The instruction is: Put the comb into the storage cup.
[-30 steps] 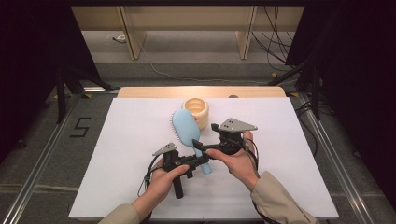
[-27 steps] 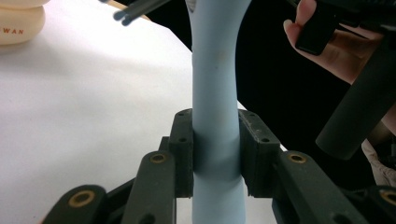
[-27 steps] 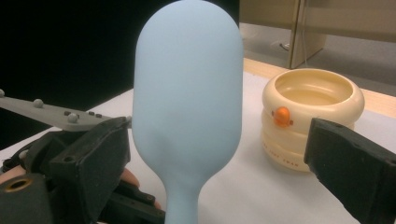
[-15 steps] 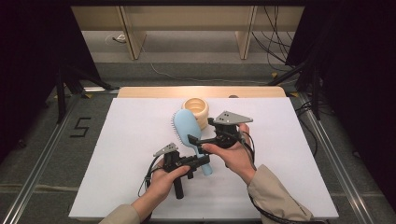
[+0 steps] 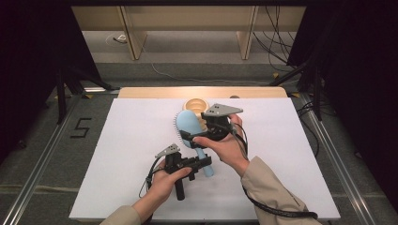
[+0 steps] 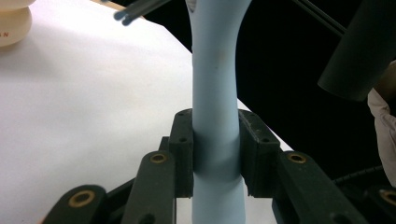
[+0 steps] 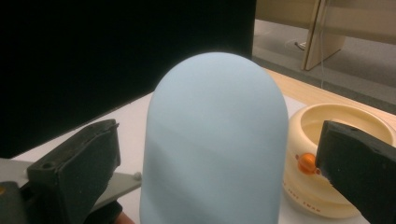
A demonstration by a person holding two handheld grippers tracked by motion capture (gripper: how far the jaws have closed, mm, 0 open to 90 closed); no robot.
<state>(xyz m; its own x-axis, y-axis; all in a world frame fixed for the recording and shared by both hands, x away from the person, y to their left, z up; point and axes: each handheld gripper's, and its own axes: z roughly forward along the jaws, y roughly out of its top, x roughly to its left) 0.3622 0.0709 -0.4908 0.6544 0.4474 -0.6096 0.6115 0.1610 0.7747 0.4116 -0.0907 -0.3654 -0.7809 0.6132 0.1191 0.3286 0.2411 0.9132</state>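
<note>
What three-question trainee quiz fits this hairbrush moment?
1. True or false: the left gripper is clamped on the handle of the blue hairbrush.
2. The right gripper stands: A) open, jaws either side of the brush head, B) shut on the head, C) flat on the table.
3. What cream thing stands behind the brush?

Key: 1 true. 2 A; its jaws have just been opening, pads off the head. 3 a round cream container with an orange knob, on the white table.
</note>
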